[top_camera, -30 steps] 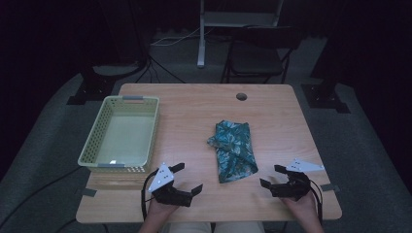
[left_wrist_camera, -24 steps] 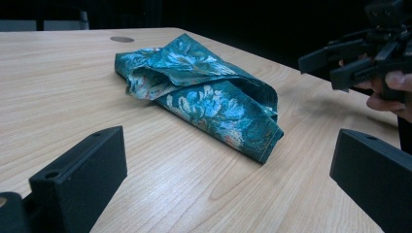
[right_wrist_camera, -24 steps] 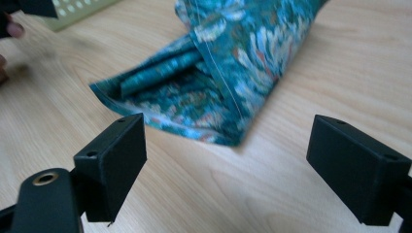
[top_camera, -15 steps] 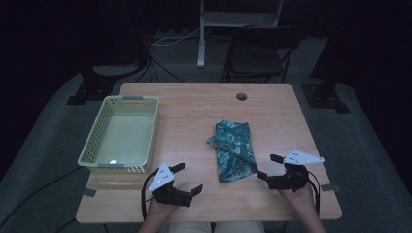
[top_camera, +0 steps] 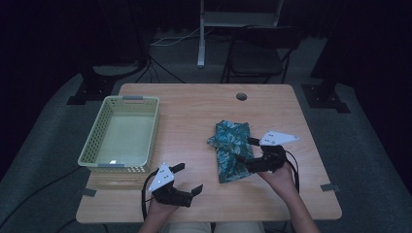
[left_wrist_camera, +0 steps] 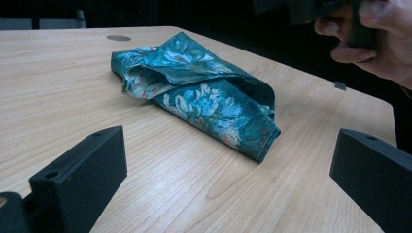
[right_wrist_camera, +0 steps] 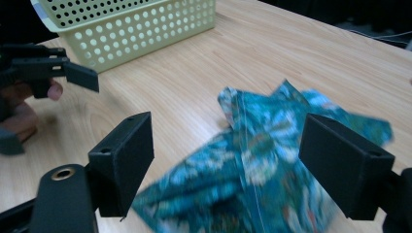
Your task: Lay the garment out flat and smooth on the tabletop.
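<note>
One folded cloth [top_camera: 231, 150] lies on the counter [top_camera: 194, 111], right of its middle; it is a soft teal fabric with a paler woven floral pattern that gives a slight sheen, folded into a long, roughly rectangular bundle with loose layers gaping at its far end and a neat corner at its near end. The counter is a pale wood-grain laminate with rounded corners and a single round dark cable hole [top_camera: 241, 96] near its far edge. One basket [top_camera: 121, 136] stands on the left part, well apart from the cloth: a rectangular tray of light green plastic, its walls pierced by rows of small round holes, with a smooth floor. There are two hand-held grippers, each with blocky matte black jaws and a pale three-cornered plate on top. The left hand-held gripper [top_camera: 187, 180] sits low at the near edge of the counter, jaws spread wide with bare wood between them. The right hand-held gripper [top_camera: 247, 150] hovers at the right edge of the cloth; its jaws have just been closing a little yet stand wide apart, with the cloth below and between them, and the pads do not press on it.
</note>
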